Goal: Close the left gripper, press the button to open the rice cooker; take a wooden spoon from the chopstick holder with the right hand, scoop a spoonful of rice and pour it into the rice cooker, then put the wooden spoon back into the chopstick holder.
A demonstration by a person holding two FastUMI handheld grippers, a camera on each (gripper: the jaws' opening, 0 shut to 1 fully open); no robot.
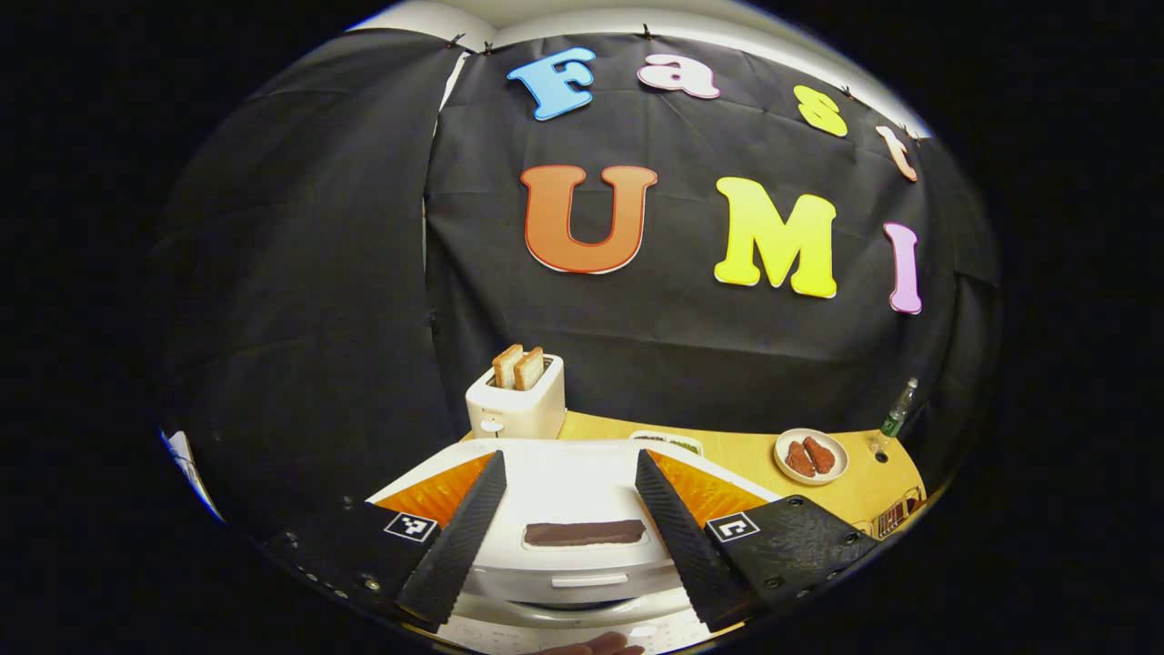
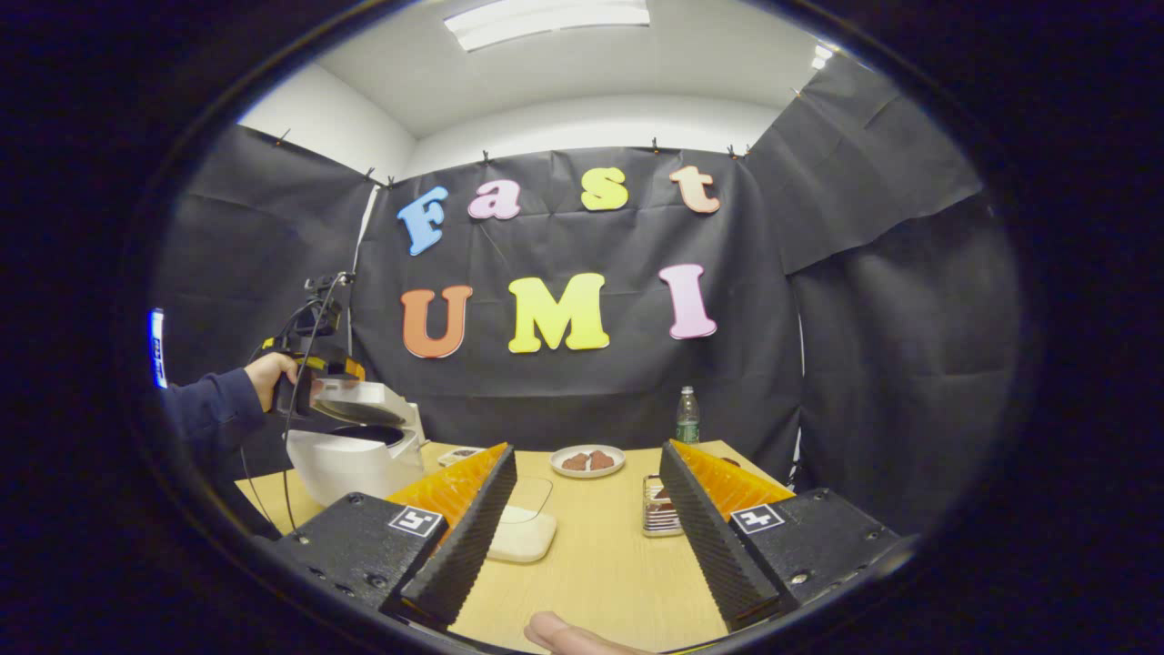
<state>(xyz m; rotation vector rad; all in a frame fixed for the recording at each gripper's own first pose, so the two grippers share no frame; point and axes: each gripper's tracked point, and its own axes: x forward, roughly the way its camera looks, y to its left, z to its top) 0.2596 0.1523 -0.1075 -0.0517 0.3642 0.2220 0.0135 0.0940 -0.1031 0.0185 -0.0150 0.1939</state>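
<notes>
Right gripper view shows our white rice cooker (image 2: 350,450) at middle left, lid already up. Both our right gripper (image 2: 587,532) and left gripper (image 1: 568,523) keep fingers wide, holding nothing, above the desk (image 2: 600,564).

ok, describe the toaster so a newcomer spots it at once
Start at the black cloth wall, then drop to the wooden table's back edge. The white boxy toaster stands there, behind the white rice cooker. Two bread slices poke from its top.
</notes>
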